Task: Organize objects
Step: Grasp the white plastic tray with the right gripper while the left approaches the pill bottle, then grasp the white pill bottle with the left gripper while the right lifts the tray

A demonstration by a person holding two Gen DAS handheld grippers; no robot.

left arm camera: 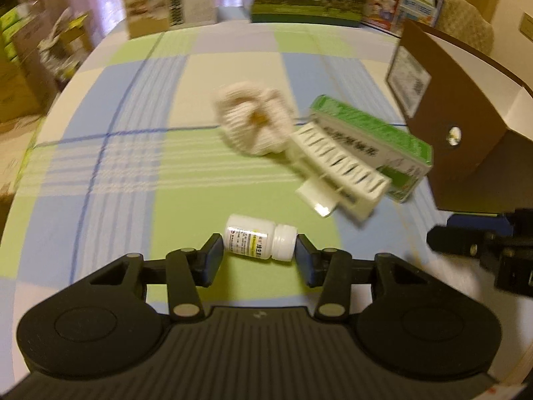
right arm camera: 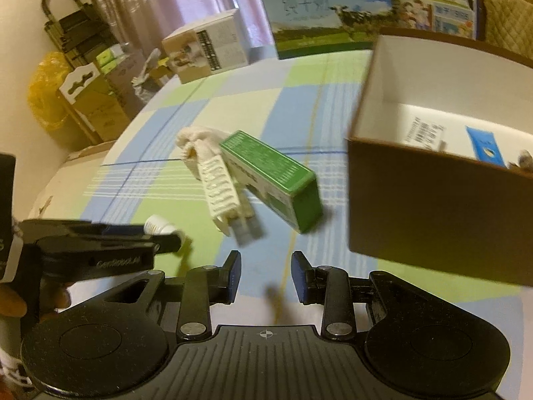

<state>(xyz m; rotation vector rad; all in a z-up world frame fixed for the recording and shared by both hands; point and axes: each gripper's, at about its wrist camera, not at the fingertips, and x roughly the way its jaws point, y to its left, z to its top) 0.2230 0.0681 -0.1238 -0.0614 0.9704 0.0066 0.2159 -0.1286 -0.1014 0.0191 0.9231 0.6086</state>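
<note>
Closest in, the left gripper (left arm camera: 259, 246) has its jaws spread around a small white pill bottle (left arm camera: 260, 241) lying on its side on the checked tablecloth (left arm camera: 133, 166); the fingers sit just off the bottle's base and cap, and I cannot tell if either one touches. The right gripper (right arm camera: 265, 268) hangs above the cloth with its jaws apart and nothing between them. From its side the left gripper (right arm camera: 110, 246) shows at the left, the bottle's cap (right arm camera: 159, 225) peeking past it.

Further on, a white ribbed plastic piece (left arm camera: 339, 166) lies against a green carton (left arm camera: 376, 143), and a cream knitted bundle (left arm camera: 253, 120) sits beside them. To the right stands an open brown box (right arm camera: 433, 213) with a few items inside. Printed cartons (left arm camera: 306, 0) line the table's far edge.
</note>
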